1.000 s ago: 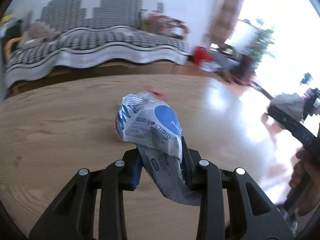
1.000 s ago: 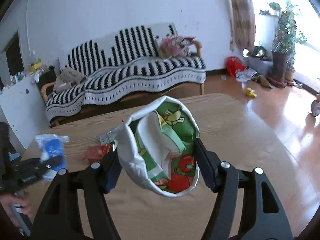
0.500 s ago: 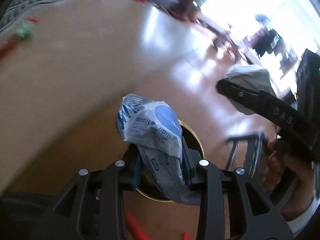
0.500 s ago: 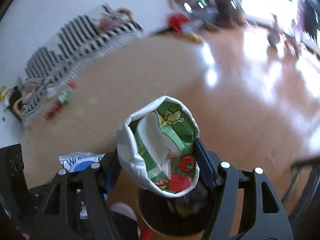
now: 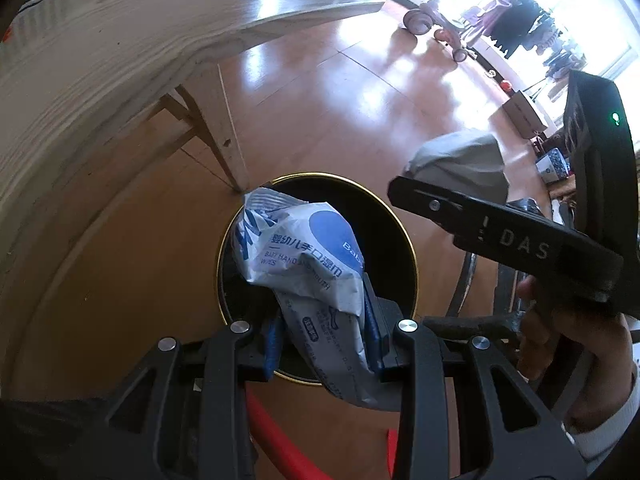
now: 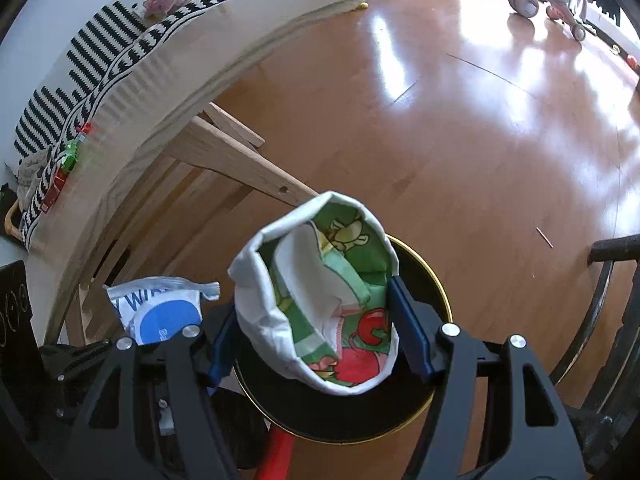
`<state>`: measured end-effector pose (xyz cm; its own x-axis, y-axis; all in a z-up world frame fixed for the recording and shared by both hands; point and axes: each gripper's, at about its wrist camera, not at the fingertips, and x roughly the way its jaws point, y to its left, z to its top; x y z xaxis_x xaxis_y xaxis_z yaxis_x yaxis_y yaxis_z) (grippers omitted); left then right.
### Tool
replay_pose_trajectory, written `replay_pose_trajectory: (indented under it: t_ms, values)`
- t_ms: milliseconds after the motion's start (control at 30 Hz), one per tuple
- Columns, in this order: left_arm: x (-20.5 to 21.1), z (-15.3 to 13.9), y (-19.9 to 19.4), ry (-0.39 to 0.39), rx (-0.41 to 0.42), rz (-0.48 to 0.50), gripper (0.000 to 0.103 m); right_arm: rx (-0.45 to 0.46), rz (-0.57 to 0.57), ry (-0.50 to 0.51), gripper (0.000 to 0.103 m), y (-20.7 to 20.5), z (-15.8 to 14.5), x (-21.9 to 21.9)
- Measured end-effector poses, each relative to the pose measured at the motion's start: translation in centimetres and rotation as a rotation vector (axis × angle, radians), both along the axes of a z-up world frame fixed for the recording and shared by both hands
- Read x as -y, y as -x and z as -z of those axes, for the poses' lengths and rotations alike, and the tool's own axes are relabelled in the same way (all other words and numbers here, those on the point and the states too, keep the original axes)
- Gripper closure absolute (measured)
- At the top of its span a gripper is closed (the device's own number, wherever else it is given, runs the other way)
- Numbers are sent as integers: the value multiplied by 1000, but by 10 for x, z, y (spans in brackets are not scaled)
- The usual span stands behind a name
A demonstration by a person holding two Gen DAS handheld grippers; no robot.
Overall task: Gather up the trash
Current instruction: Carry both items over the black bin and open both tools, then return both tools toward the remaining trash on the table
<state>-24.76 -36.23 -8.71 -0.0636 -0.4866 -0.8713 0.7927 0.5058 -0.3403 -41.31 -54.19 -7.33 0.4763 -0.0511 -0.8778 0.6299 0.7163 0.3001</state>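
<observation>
Two grippers point steeply down over a black bin (image 5: 396, 232) on the floor. Left gripper (image 5: 324, 344) pinches a blue-and-white wipes packet (image 5: 304, 264); right gripper (image 6: 320, 336), jaws wider, clamps a green-and-white wrapper (image 6: 320, 304) above the bin's rim.

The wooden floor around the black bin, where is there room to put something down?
The shiny wooden floor is bare between the black gold-rimmed bin and the pale wooden table. It is crowded over the bin: the left gripper holds a blue-and-white wipes pack, the right gripper a green cartoon wrapper.
</observation>
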Motion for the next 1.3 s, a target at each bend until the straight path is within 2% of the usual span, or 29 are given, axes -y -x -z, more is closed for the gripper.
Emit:
replay_pose_trajectory:
  t_ms: [267, 300, 333, 367, 400, 433, 533, 633, 733, 800, 867, 933, 1000, 1033, 1133, 1300]
  values:
    - [2, 0, -2, -20, 8, -10, 67, -6, 0, -19, 37, -8, 1, 0]
    - [4, -1, -1, -32, 9, -15, 59, -6, -1, -29, 36, -8, 1, 2]
    - [6, 0, 0, -37, -2, -16, 31, -5, 0, -41, 35, -8, 1, 4]
    - [6, 1, 0, -32, -17, -17, 14, -8, 5, -53, 23, -8, 2, 5]
    - [5, 1, 1, -17, -29, -20, 6, -10, 17, -68, 13, -7, 3, 8]
    - [5, 1, 1, -7, -37, -15, 6, -1, 34, -77, 7, -5, 3, 10]
    - [5, 0, 2, 7, -52, -6, 6, 7, 56, -74, 7, -4, -2, 14]
    - [-2, -8, 1, 50, -48, -28, 6, -1, 84, -18, 7, -2, -11, 15]
    - [-14, -28, 0, 123, 17, -80, 6, 17, 115, 45, 7, 1, -23, 16]
    - [-30, -52, -2, 208, 64, -134, 6, 34, 126, 88, 7, 0, -33, 14]
    - [-52, -79, -7, 285, 120, -189, 6, 70, 108, 151, 7, -5, -48, 7]
    - [-71, -100, -15, 317, 196, -226, 6, 102, 71, 203, 7, -14, -61, -2]
    - [-95, -118, -35, 317, 275, -298, 6, 136, 17, 246, 7, -30, -74, -16]
    - [-105, -122, -47, 305, 289, -337, 6, 150, -13, 258, 7, -40, -79, -24]
    - [-148, -126, -92, 221, 341, -485, 6, 186, -105, 269, 7, -75, -88, -49]
    - [-218, -120, -161, 133, 263, -748, 6, 222, -261, 271, 7, -144, -94, -97]
